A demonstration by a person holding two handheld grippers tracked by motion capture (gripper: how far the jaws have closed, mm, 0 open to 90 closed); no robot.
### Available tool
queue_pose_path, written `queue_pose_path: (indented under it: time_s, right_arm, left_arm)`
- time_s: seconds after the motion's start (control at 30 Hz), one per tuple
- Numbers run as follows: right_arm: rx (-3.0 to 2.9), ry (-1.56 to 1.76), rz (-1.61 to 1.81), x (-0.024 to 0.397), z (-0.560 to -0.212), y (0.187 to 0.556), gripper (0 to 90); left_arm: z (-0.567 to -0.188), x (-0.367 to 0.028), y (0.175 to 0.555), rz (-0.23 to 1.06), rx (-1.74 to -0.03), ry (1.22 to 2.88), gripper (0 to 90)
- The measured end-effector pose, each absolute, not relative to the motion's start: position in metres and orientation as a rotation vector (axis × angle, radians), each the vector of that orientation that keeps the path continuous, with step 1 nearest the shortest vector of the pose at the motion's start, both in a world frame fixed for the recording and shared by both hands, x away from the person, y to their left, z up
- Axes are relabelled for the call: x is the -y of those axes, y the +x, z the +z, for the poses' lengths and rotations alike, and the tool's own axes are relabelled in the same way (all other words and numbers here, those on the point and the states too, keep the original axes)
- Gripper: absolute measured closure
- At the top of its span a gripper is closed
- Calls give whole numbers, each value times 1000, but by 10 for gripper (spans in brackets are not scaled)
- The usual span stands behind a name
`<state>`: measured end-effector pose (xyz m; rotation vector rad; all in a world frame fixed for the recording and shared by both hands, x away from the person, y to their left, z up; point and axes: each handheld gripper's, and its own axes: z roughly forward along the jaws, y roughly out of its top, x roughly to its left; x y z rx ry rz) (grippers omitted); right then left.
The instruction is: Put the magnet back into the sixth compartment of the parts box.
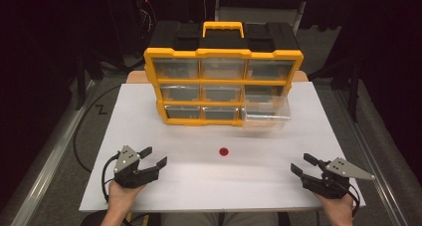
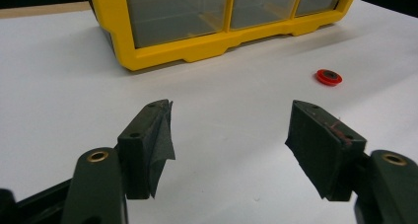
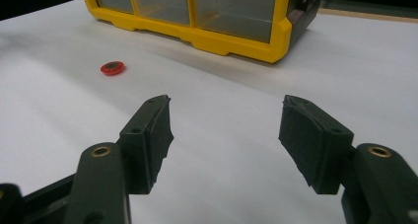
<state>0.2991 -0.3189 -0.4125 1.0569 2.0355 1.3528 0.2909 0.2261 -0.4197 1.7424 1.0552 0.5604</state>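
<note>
A small red disc [image 1: 224, 151] lies on the white table [image 1: 149, 111] between the two grippers. It sits far right in the left gripper view [image 2: 329, 77] and far left in the right gripper view [image 3: 112, 67]. Behind it stands a yellow-framed drawer cabinet [image 1: 223, 81] with clear drawers; its bottom right drawer [image 1: 265, 115] is pulled out. My left gripper [image 1: 154, 157] rests near the front left of the table, open and empty [image 2: 229, 135]. At the front right my right gripper [image 1: 303, 165] is held open as well, nothing between its jaws [image 3: 226, 130].
The cabinet [image 2: 217, 21] carries a yellow handle [image 1: 223, 27] on a black top. A hand holds each gripper at the table's front edge. Black cable loops off the left side of the table [image 1: 79, 136]. Dark floor and metal rails flank the table.
</note>
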Motion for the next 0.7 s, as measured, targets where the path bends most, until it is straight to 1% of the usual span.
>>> queue_pose_path:
  time_s: [0.7]
  right_arm:
    - [-2024, 1073, 1367, 319, -411, 298, 386]
  left_arm:
    - [-420, -226, 292, 567, -1043, 1737, 333]
